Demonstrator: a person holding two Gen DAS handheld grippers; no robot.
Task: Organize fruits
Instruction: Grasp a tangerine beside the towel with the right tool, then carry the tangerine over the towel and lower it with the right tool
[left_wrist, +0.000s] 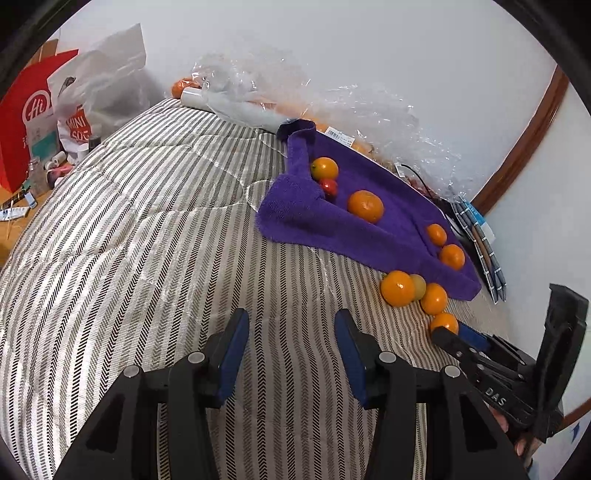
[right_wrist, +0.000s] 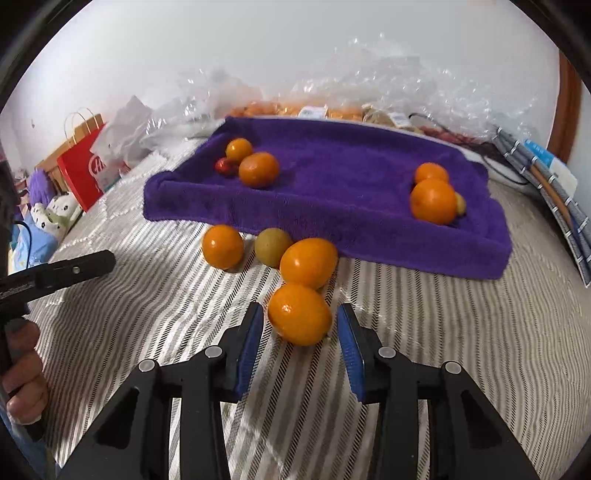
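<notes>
A purple towel (right_wrist: 332, 184) lies on the striped bedspread (right_wrist: 147, 295) with oranges (right_wrist: 258, 170) and a small red fruit (right_wrist: 224, 165) at its left, and more oranges (right_wrist: 433, 201) at its right. In front of it lie several loose oranges (right_wrist: 222, 246) and a greenish fruit (right_wrist: 272, 246). My right gripper (right_wrist: 300, 325) is open, with its fingers on either side of the nearest orange (right_wrist: 299, 314). It also shows in the left wrist view (left_wrist: 452, 334). My left gripper (left_wrist: 291, 334) is open and empty above the bedspread (left_wrist: 147, 258), left of the towel (left_wrist: 369, 221).
Crumpled clear plastic bags (right_wrist: 369, 88) with packed fruit lie behind the towel against the wall. Red and white shopping bags (left_wrist: 37, 122) stand at the far left. Striped notebooks (right_wrist: 546, 184) lie right of the towel.
</notes>
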